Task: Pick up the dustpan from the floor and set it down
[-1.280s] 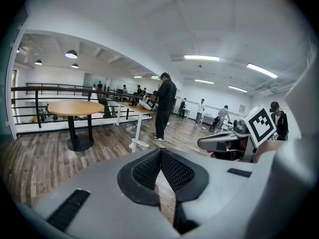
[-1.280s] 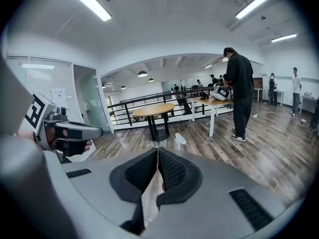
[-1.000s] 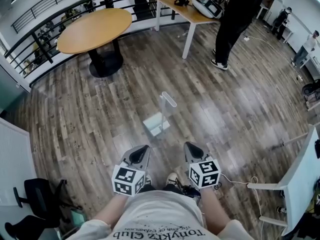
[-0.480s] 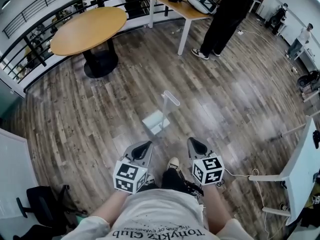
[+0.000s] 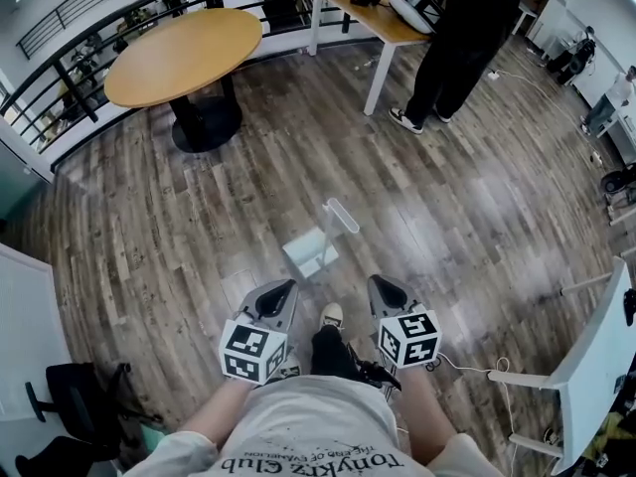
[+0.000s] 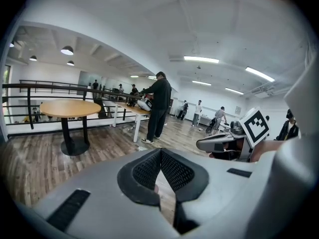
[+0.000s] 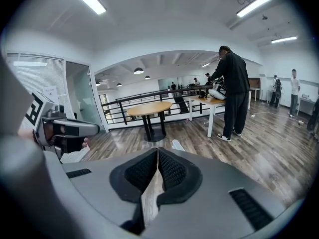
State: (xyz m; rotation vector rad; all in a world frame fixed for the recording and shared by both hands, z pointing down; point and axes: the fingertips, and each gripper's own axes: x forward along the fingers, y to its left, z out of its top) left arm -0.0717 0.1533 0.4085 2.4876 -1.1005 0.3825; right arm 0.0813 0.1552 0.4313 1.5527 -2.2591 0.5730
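Note:
The pale, see-through dustpan [image 5: 310,249] stands on the wood floor with its upright handle [image 5: 341,215] leaning right. It lies just ahead of both grippers, between their lines. In the right gripper view only the handle's top [image 7: 177,144] peeks over the jaws. My left gripper [image 5: 281,288] and right gripper [image 5: 379,283] are held side by side, a short way short of the pan. Both are shut with nothing in them: the left pads [image 6: 149,168] meet at their tips, and the right pads [image 7: 169,168] press together. My shoe [image 5: 331,314] shows between them.
A round wooden table [image 5: 184,53] stands far left, and a long desk [image 5: 373,13] with a person in black [image 5: 452,48] beside it far right. A white table [image 5: 596,341] and a floor cable [image 5: 467,364] are on the right, a black chair [image 5: 70,396] at bottom left.
I have stepped forward: my shoe now shows between the grippers, and both grippers have come a little nearer the dustpan. Both jaws stay shut.

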